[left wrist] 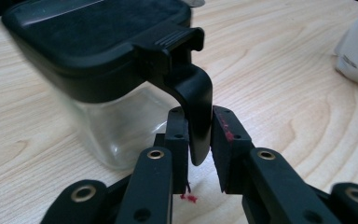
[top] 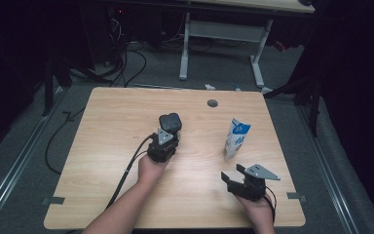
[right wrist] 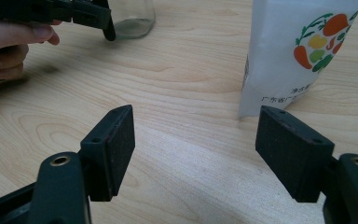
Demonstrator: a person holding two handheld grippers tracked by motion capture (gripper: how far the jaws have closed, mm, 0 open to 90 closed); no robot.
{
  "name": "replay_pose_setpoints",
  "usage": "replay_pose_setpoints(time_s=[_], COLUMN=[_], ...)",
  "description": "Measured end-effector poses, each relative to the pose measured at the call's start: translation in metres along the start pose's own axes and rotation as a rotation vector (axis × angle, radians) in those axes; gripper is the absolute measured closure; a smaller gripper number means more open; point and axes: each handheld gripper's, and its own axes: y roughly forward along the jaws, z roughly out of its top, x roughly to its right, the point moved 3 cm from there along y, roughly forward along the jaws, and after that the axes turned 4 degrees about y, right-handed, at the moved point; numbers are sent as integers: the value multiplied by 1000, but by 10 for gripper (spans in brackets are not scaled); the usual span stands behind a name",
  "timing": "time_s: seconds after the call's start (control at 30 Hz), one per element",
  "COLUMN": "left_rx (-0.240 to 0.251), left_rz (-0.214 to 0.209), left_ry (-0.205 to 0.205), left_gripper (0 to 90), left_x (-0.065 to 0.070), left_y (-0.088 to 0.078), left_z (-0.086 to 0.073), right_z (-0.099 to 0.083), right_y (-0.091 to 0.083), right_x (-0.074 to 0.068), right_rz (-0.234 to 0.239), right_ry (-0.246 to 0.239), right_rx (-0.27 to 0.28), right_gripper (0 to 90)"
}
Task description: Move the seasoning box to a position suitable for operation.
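A clear glass jar (top: 169,122) with a black lid (left wrist: 98,42) stands near the middle of the wooden table (top: 102,195). A black latch (left wrist: 193,93) hangs down from the lid's edge. My left gripper (top: 168,132) is shut on that latch, with its pads (left wrist: 177,135) pressed on both sides of it. A white pouch (top: 236,138) printed with vegetables (right wrist: 321,42) stands upright to the right of the jar. In front of the pouch my right gripper (top: 233,172) is held open with nothing between its pads (right wrist: 116,140).
A round cable hole (top: 212,103) sits in the table's far side. Beyond the table are a desk with white legs (top: 185,48) and cables on the dark floor (top: 126,63). The left gripper's cable (top: 126,170) trails toward the near edge.
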Motion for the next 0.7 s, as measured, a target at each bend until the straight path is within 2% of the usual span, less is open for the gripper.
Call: replay_pose_setpoints(time_s=[0.23,0.4,0.7], left_rx=[8,26,31], left_rz=[-31,-90,-163], left_ry=[21,23,68], left_gripper=[829,843,842], left_x=[10,24,48], left_y=[-6,-19,-41], left_z=[-2,-10,-22], right_z=[0,0,0], right_y=[0,0,1], right_x=[0,-2,-5], right_rz=[0,1,-7], right_ry=[-2,-5,-23], right_rx=[-2,-4,-14], right_gripper=[286,286,286])
